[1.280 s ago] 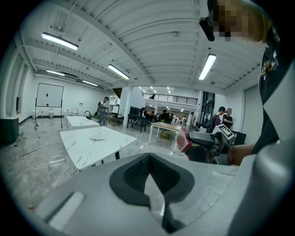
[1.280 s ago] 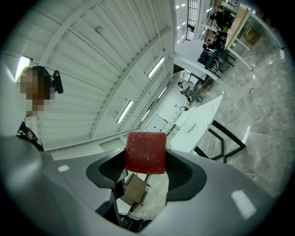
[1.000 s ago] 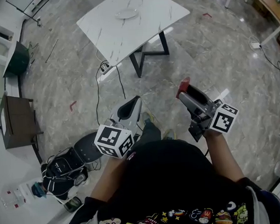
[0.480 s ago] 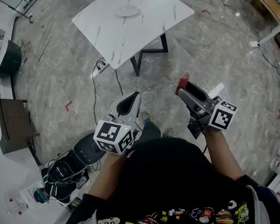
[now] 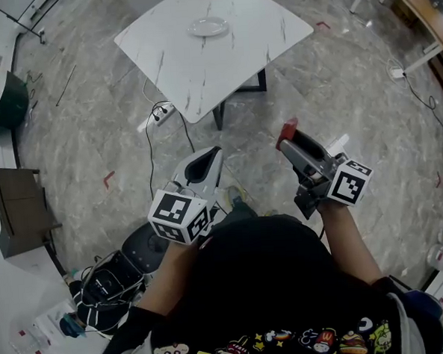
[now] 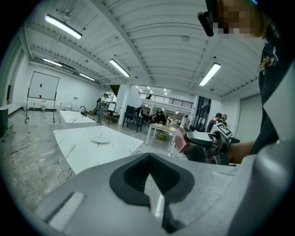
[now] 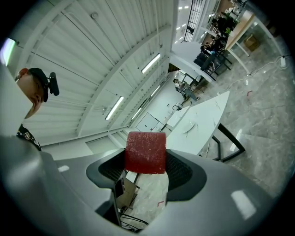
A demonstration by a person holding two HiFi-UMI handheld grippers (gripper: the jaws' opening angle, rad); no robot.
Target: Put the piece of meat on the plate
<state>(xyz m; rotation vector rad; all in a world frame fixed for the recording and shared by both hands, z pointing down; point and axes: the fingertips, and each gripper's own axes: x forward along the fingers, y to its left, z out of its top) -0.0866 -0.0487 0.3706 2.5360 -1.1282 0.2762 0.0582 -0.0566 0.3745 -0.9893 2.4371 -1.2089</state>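
Your two grippers hang over the floor, well apart from the one white table. Your right gripper is clamped on the single piece of meat, a red block at its tips. Your left gripper holds nothing, its jaws drawn in to a narrow slit. One plate sits on that table, bare.

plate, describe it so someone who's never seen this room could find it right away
Look for the white, grey-veined table on a black frame, standing on the grey floor ahead of the person. The plate lies on its far half. It is a pale, round, shallow dish and the only thing on that tabletop.
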